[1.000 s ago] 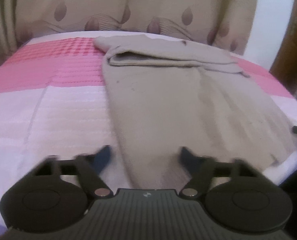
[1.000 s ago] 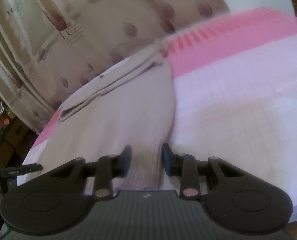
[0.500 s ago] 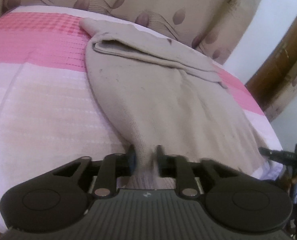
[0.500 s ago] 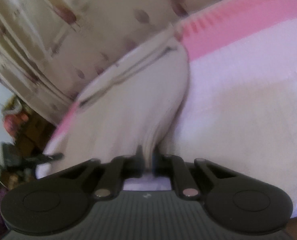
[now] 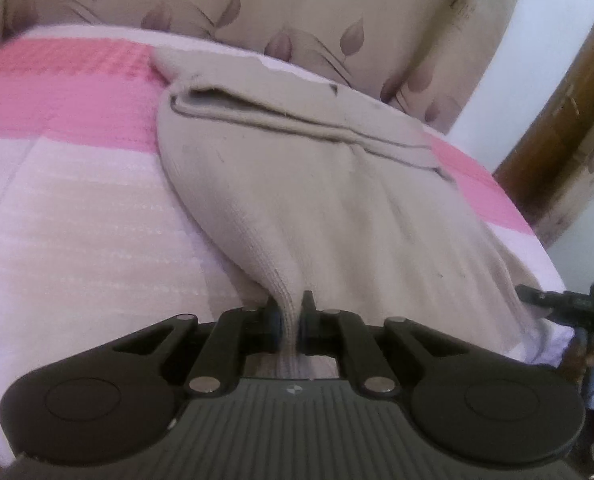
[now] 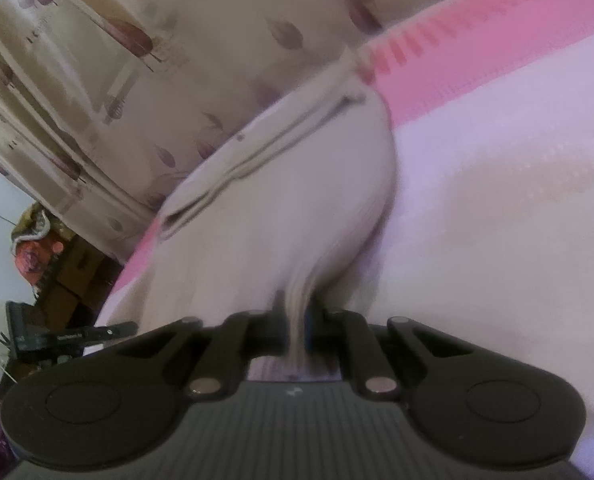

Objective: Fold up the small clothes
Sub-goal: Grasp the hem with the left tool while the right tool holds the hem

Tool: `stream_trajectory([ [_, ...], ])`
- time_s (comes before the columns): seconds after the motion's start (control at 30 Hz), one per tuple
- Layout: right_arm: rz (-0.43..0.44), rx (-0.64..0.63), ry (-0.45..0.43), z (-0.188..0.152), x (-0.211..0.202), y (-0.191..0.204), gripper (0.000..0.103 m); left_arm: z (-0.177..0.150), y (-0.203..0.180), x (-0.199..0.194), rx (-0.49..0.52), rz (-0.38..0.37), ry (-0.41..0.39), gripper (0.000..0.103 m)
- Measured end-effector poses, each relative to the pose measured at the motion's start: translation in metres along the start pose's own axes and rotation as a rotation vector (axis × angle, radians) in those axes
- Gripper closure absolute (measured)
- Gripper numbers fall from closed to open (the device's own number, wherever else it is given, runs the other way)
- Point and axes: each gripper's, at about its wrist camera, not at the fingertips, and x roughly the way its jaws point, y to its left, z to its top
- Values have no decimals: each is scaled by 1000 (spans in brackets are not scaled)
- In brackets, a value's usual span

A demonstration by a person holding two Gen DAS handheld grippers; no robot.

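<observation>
A beige knitted garment (image 5: 337, 184) lies spread on a pink and white bedspread (image 5: 77, 216), its far part folded over into a band. My left gripper (image 5: 291, 314) is shut on the ribbed near hem at its left corner, and the cloth rises in a ridge toward the pads. In the right wrist view the same garment (image 6: 281, 200) runs up and left, and my right gripper (image 6: 295, 316) is shut on the hem at the right corner. The tip of the other gripper (image 5: 569, 304) shows at the right edge of the left wrist view.
Leaf-patterned beige curtains (image 5: 297, 8) hang behind the bed. A brown wooden frame (image 5: 565, 128) stands at the right. Boxes and coloured clutter (image 6: 45, 256) sit beyond the bed's left edge in the right wrist view. Bedspread (image 6: 497, 220) stretches to the right of the garment.
Both grippers went from apart with the hem between their fingers to shut on it. The hem corners now lift off the bedspread, and both views have tilted.
</observation>
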Motion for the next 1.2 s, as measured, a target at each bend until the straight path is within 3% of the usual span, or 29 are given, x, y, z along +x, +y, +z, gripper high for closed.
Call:
stream_trajectory([
  [0.27,99,26,-92,2,-18,18,96,6,5,-36,-67,-68,-104,93],
  [0.73,175,67,-142,-21,-35,37,97,-7,13,-66,-102,-80,-118,94],
  [1.07,236,135,-156,-64,-62,53,97,-20,28,-95,-145,-95,-117,94],
  [1.2,252,136,-169,-62,-67,59,97,-15,30,-100,-172,-112,-145,94],
])
